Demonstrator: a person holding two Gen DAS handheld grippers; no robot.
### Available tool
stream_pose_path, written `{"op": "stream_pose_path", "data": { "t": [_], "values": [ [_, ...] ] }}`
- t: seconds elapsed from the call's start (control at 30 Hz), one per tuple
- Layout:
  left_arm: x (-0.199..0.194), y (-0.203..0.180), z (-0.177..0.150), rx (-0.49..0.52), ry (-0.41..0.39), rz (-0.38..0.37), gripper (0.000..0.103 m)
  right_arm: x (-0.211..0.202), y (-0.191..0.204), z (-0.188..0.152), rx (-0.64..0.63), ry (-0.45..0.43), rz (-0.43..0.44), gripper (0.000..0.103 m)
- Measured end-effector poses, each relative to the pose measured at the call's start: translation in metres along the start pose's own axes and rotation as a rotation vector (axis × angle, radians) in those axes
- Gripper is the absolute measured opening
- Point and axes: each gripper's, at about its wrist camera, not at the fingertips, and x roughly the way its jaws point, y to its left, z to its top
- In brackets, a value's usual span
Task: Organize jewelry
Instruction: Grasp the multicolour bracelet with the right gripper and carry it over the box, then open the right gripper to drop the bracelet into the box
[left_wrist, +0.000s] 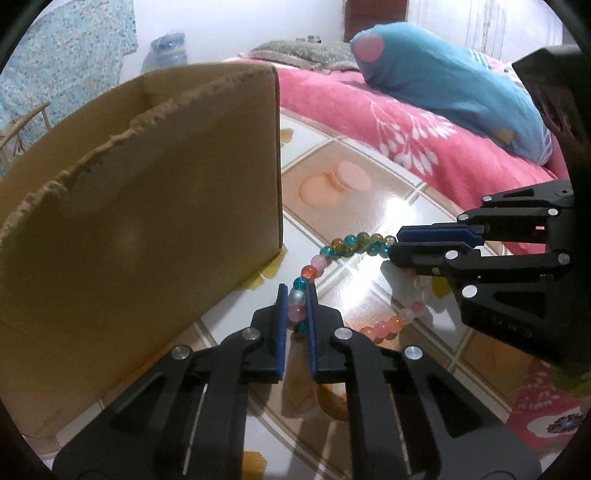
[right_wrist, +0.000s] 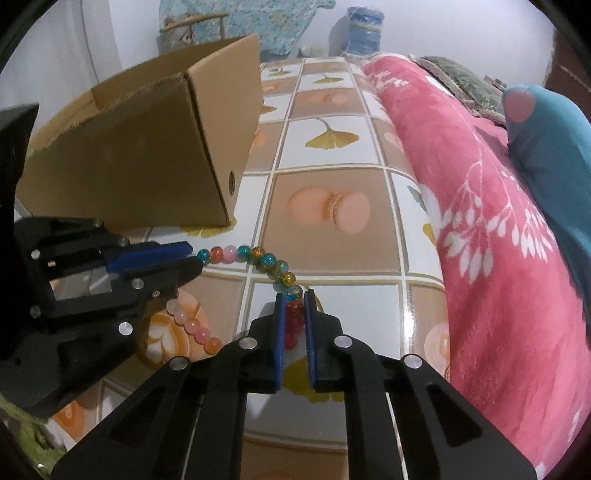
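Now both tongs are down on the bead string (left_wrist: 345, 245), one at each end of the visible run. Left gripper (left_wrist: 296, 295) has its blue pads pinched on pale blue and pink beads; right gripper (right_wrist: 294, 301) is clamped on red beads, jaws nearly together. Between the two, the coloured stretch curves across the patterned tablecloth (right_wrist: 332, 258), teal, amber, orange, pink. Another loop of pink and peach beads (left_wrist: 391, 325) trails off under the right tongs' body, and I can't follow where it joins. How many beads sit inside each pinch is hard to say, the pads cover them. Just beyond the left tongs stands the cardboard box (left_wrist: 147, 206), ragged top edge, inside hidden from here. Past the right tongs, a red blanket (right_wrist: 480, 221) with a teal cushion (right_wrist: 554, 166), cut off at the frame's edge.
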Motion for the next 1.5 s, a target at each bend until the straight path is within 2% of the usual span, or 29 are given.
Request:
{"op": "stream_pose_path", "data": {
  "t": [0.17,0.37,0.6,0.7,0.8,0.93,1.0,1.13,1.2,1.3,1.5],
  "values": [
    [-0.025,-0.01,0.005,0.026,-0.087,-0.012,0.009,-0.02,-0.002,0.001,0.009,-0.043,-0.003,0.01],
    [-0.075,-0.018,0.019,0.039,-0.205,-0.006,0.009,-0.073,0.005,0.015,-0.015,-0.17,-0.019,0.01],
    [-0.159,0.006,0.044,0.013,-0.404,0.053,0.009,-0.14,0.04,0.066,-0.169,-0.389,-0.004,0.01],
    [-0.173,0.03,0.054,-0.031,-0.425,0.075,0.009,-0.141,0.056,0.096,-0.241,-0.425,0.036,0.01],
    [-0.163,0.068,0.065,-0.108,-0.356,0.06,0.009,-0.116,0.067,0.131,-0.276,-0.366,0.113,0.01],
    [-0.117,0.111,0.067,-0.212,-0.183,0.003,0.009,-0.066,0.076,0.157,-0.288,-0.202,0.192,0.01],
    [-0.097,0.122,0.065,-0.236,-0.111,-0.046,0.009,-0.047,0.079,0.159,-0.305,-0.144,0.18,0.01],
    [-0.064,0.135,0.056,-0.266,0.004,-0.079,0.009,-0.017,0.086,0.155,-0.347,-0.043,0.133,0.01],
    [-0.061,0.137,0.049,-0.271,0.021,-0.092,0.009,-0.01,0.084,0.151,-0.345,-0.014,0.122,0.01],
    [-0.06,0.141,0.047,-0.288,0.022,-0.124,0.022,-0.007,0.08,0.152,-0.344,-0.006,0.096,0.011],
    [-0.073,0.149,0.041,-0.31,-0.028,-0.122,0.022,-0.021,0.069,0.154,-0.311,-0.037,0.09,0.011]
  ]
}}
